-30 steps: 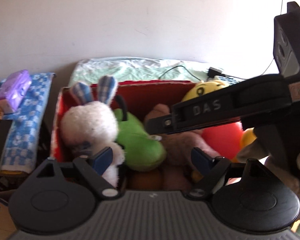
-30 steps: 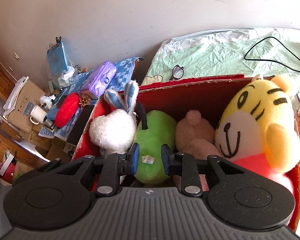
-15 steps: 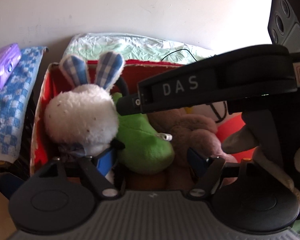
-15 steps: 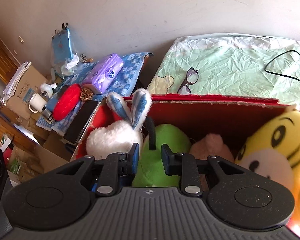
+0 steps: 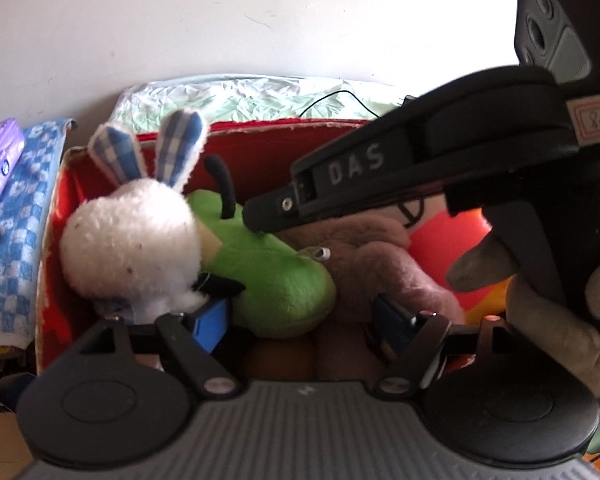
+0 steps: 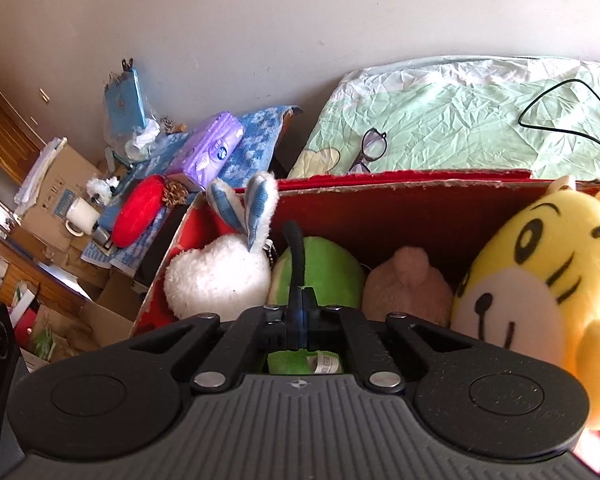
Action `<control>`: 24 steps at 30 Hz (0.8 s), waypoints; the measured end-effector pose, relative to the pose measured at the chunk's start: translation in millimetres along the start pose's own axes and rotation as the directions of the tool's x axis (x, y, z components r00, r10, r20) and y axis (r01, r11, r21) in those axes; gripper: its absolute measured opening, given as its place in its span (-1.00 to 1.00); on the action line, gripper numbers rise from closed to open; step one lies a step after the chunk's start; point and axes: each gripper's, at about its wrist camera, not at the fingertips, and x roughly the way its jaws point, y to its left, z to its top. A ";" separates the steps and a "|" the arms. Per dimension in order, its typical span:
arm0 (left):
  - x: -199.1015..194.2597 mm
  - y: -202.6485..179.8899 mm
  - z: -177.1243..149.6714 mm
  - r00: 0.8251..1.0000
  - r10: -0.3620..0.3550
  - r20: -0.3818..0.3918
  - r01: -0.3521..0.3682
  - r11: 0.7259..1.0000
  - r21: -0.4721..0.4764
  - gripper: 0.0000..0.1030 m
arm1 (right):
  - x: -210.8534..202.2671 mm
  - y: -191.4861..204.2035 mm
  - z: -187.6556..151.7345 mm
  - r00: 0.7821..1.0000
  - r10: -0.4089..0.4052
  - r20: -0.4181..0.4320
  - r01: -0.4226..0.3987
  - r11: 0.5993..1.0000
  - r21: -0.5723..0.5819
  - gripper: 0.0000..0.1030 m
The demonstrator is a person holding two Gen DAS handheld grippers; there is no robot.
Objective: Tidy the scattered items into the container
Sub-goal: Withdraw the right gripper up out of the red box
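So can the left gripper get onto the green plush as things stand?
Probably yes. The left gripper stands open just in front of the green plush, nothing between them; the white bunny crowds one finger and the right gripper's shut fingers cross above.

A lived-in bedroom at home: a bed (image 6: pixel 460 120) with a crumpled green sheet and glasses (image 6: pixel 370 152) on it, a toy-filled red box (image 6: pixel 380 208), a mug (image 6: pixel 80 216), stacked cardboard boxes (image 6: pixel 56 184).

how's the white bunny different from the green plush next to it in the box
The white bunny is fluffy and round, with blue checked ears standing up; the green plush is smooth, with one thin black stalk. In the left wrist view the bunny sits upright, while the green plush lies stretched out. Both are soft toys, side by side in the red box.
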 end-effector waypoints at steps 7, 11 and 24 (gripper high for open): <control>2.2 11.1 1.4 1.000 -0.001 -0.030 0.000 0.999 -0.037 0.47 | 12.3 -4.9 12.5 1.000 0.013 0.005 -0.013 1.000 0.013 -0.42; 4.1 9.1 3.6 0.999 0.003 -0.044 -0.004 1.000 -0.026 0.46 | 26.7 -4.6 16.4 0.999 0.025 -0.030 -0.024 0.999 0.025 -0.51; -1.7 -13.0 11.6 1.000 0.002 -0.030 0.002 0.990 0.140 0.53 | -4.9 -25.4 -0.8 1.000 0.010 0.029 -0.013 0.995 0.094 -1.00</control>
